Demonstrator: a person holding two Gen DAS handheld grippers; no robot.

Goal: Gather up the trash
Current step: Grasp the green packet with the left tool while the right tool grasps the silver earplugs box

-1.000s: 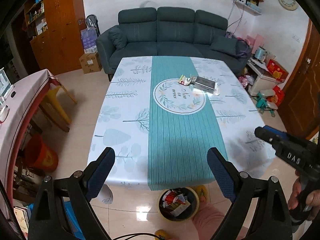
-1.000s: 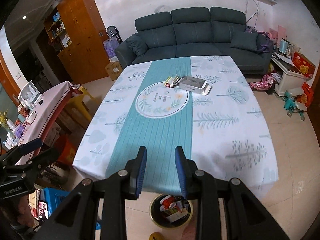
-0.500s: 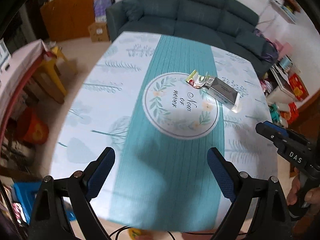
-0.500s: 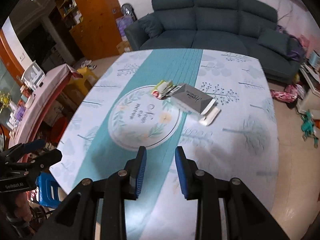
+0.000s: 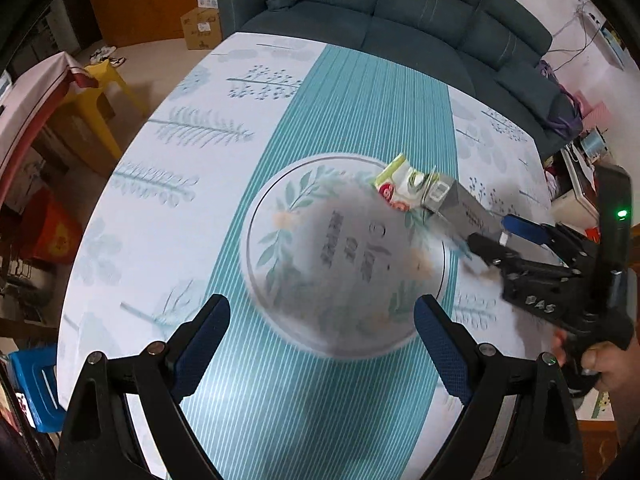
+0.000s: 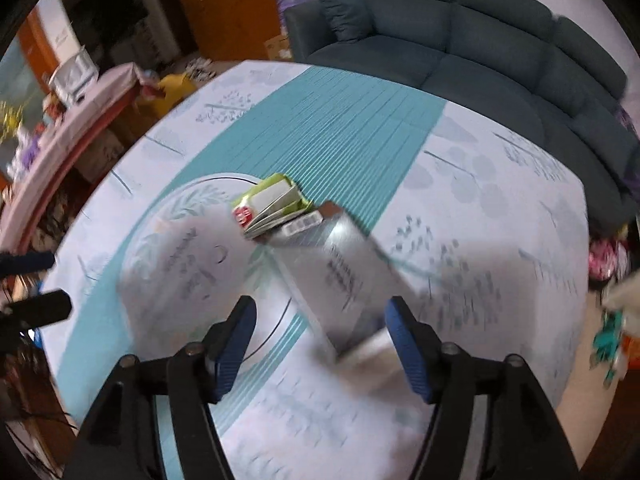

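Right hand-held gripper (image 6: 318,344) opening over grey carton (image 6: 344,276) on desk (image 6: 500,208)
Nothing gripped yet; left hand-held gripper (image 5: 320,344) wide, empty. Carton looks light, stiff, crushable: pinch its narrow sides

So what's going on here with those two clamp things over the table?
A person is clearing trash off a table with a handheld gripper in each hand. The right gripper is over a grey box, its fingers opening on either side of the box's near end without pressing on it. A green and white wrapper lies against the box's far end. The left gripper hangs open above the tablecloth's round print, holding nothing. Nothing has been picked up yet.
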